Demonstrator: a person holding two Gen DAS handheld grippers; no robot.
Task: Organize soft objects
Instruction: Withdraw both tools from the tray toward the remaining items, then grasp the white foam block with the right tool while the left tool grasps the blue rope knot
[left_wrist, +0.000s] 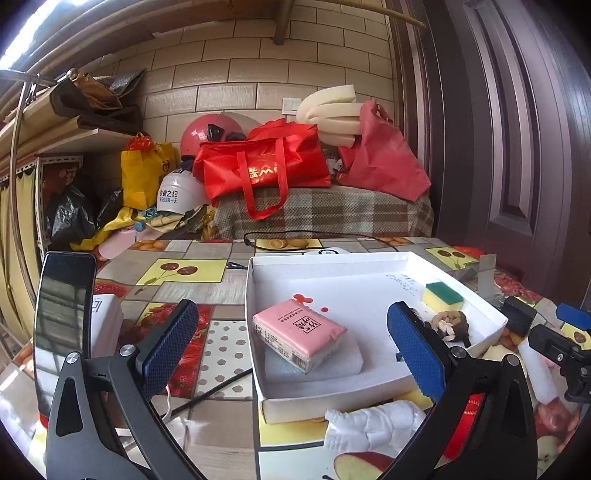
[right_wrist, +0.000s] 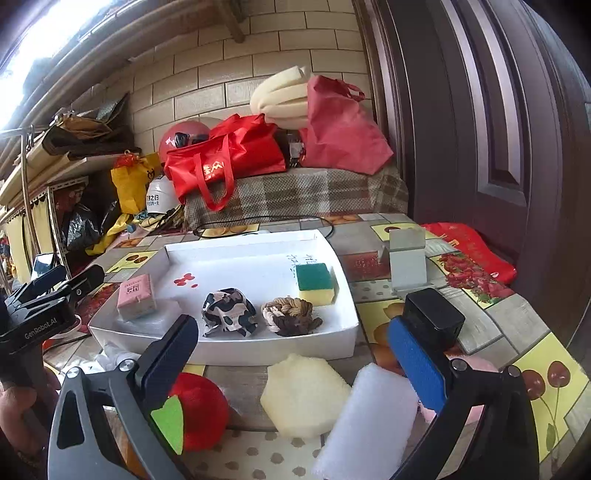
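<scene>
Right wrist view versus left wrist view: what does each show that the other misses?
Only the right wrist shows the red plush, cream foam block, white foam pad and cow-print cloth. Only the left shows the phone and white figurine. Both show the white tray, pink tissue pack, green-yellow sponge and rope knot.

Black left tool, blue textured pads, silver screws, "GenRobot.AI" lettering

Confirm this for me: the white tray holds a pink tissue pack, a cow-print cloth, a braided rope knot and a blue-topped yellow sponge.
Wrong on one point: the sponge has a green top, not blue, as the right wrist view shows. The white tray does hold the pink tissue pack, cow-print cloth and braided rope knot.
</scene>
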